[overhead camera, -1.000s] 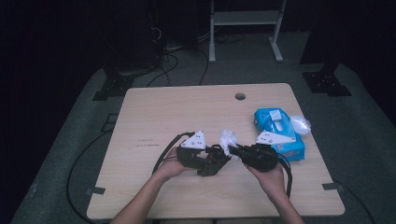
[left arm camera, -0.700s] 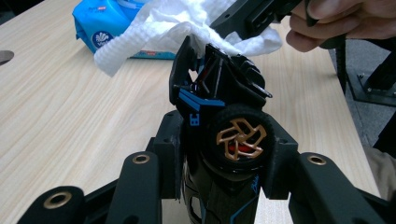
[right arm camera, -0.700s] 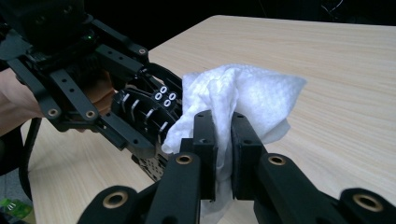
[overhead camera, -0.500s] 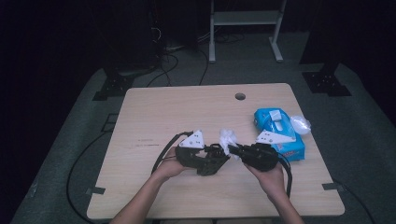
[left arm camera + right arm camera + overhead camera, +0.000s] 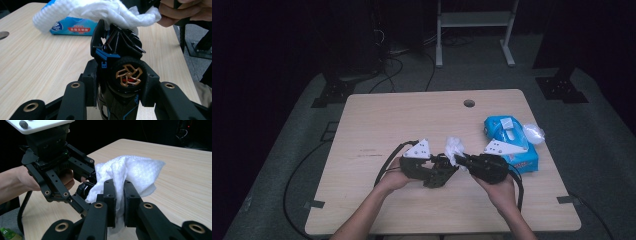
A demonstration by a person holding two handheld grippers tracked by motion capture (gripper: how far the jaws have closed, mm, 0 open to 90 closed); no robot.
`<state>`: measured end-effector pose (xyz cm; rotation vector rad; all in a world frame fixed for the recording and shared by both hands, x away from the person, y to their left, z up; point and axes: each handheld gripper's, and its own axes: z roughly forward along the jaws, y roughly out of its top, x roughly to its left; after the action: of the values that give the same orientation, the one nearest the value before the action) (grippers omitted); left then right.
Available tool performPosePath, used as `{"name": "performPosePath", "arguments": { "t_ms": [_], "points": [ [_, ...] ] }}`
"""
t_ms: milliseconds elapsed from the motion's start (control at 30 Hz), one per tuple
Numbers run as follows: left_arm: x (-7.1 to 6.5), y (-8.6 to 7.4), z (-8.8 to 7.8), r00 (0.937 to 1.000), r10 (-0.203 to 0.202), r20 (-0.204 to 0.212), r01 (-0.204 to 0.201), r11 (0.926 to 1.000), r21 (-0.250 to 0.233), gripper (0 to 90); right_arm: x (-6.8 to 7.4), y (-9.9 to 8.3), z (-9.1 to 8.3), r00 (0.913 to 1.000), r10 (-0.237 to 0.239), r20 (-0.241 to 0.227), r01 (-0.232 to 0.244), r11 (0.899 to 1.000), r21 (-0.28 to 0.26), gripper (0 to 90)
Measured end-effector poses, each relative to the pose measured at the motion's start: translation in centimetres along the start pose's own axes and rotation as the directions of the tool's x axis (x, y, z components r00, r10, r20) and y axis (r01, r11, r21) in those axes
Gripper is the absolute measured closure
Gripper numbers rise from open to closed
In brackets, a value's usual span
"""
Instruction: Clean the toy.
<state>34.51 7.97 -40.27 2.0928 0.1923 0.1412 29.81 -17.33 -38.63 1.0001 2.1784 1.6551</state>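
1. Nothing has visibly moved since the earlier frames: both hands, both grippers and the wipe sit where they were, near the table's front edge, about midway along it.
2. The left gripper [image 5: 443, 172] is closed on a black toy car [image 5: 120, 72]; in the left gripper view its 2 jaws press the car's sides, part-way closed, with a gold-spoked wheel [image 5: 129, 75] facing the camera.
3. The toy car has blue trim and stands nose-up between those jaws, above the table's wooden top [image 5: 42, 57].
4. The right gripper [image 5: 119, 202] has its 2 jaws almost together, pinching a white wet wipe [image 5: 130, 173] between the pads.
5. In the right gripper view the wipe bulges above the jaws and touches the toy car held in the left gripper opposite.
6. In the left gripper view the wipe [image 5: 100, 11] drapes over the car's upper end, and the fingers of the right hand [image 5: 185, 12] show at the top right corner.
7. In the high view the wipe [image 5: 455, 148] sits between the 2 grippers, which meet tip to tip.
8. A blue pack of wet wipes [image 5: 511, 142] lies near the table's right edge, just behind the right gripper [image 5: 464, 161], with a white wipe [image 5: 533, 133] poking out on its right side.
9. The table [image 5: 412, 115] has a round cable hole [image 5: 469, 103] near its far edge.
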Motion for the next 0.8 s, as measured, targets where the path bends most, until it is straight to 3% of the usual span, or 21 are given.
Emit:
{"name": "performPosePath", "arguments": {
  "t_ms": [167,267,400,533,800],
  "points": [
    [0.1,-0.1,-0.2,1.0000,0.000,-0.008,0.000,1.0000,0.000,58.4,-0.9,-0.6,-0.2,0.9992,0.021,0.034,-0.022,0.999,0.035,82.4],
    [0.0,0.0,0.0,1.0000,0.003,-0.004,-0.003,1.0000,0.005,58.4,-0.1,-0.1,-0.1,0.9998,0.007,0.019,-0.008,1.000,0.013,82.4],
    [0.0,0.3,-0.2,1.0000,0.002,-0.009,-0.002,0.9999,-0.011,58.4,1.2,1.0,0.3,0.9983,-0.057,0.007,0.057,0.998,0.006,82.4],
    [-0.1,0.3,-0.6,0.9998,0.010,-0.016,-0.010,0.9999,-0.005,58.4,0.3,1.0,0.0,0.9989,-0.035,0.030,0.034,0.999,0.029,82.5],
    [-0.6,0.6,0.4,0.9996,0.025,-0.011,-0.025,0.9997,0.009,58.4,2.6,1.9,1.1,0.9945,-0.103,-0.018,0.104,0.994,0.021,82.4]
  ]
}}
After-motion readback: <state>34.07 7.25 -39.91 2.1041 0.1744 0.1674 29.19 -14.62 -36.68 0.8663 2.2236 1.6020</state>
